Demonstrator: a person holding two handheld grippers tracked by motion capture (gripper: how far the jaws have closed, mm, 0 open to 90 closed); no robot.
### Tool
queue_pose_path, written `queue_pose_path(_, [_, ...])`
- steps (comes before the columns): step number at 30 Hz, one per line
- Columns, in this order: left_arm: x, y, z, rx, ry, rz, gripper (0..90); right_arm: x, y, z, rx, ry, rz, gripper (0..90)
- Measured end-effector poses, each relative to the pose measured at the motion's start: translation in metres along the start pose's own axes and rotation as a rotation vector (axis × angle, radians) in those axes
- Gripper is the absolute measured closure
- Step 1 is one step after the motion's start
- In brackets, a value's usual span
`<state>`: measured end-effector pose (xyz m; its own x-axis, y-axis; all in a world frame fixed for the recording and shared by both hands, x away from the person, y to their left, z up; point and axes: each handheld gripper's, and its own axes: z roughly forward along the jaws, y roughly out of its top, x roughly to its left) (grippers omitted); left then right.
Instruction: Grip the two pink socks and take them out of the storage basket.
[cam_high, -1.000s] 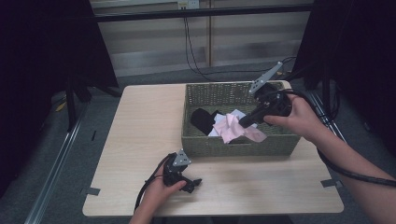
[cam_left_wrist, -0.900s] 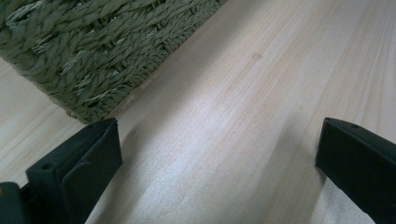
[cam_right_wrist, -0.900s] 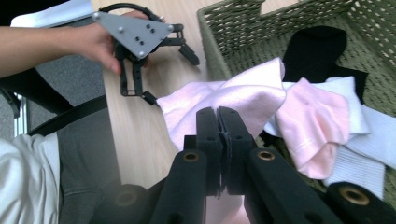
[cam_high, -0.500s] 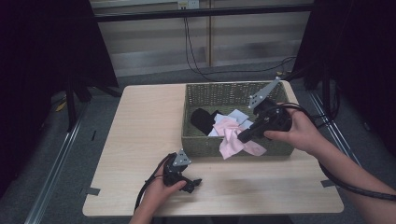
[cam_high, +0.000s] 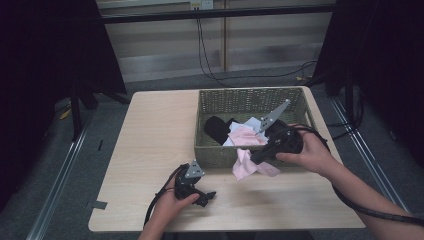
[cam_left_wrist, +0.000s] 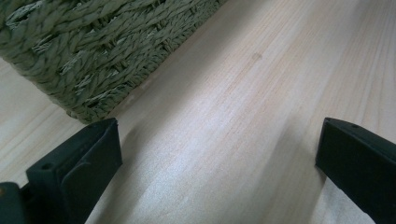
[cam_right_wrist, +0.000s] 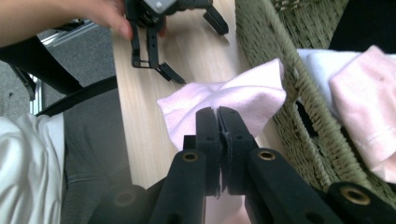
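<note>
jaws of right gripper (cam_right_wrist: 218, 116) pinch pink cloth (cam_right_wrist: 224, 100); left gripper (cam_high: 206, 196) gapes, seemingly empty; no writing legible.

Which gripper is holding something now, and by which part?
The right gripper is shut on the pink cloth, pinching a fold near its middle. The left gripper is open, holding nothing.

The high view is dim: both side edges sink into near black, and only the pale table (cam_high: 150, 150) and the back wall catch soft light from above. Shadows there are faint and diffuse, and the picture is soft with fine grain. The left gripper view is brighter; a pale sheen lies across the table's wood grain, and the basket (cam_left_wrist: 93, 51) casts a soft shadow along its base. In the right gripper view the near black jaws blur, and the bottom-left corner washes out white.
</note>
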<state>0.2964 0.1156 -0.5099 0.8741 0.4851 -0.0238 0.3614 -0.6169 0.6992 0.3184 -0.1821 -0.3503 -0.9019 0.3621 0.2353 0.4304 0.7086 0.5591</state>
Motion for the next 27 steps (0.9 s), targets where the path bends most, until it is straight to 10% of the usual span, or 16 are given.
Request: queue_pose_path(27, [0.000, 0.000, 0.000, -0.001, 0.000, -0.002, 0.0, -0.010, -0.033, 0.052, 0.105, -0.010, 0.032, 85.4])
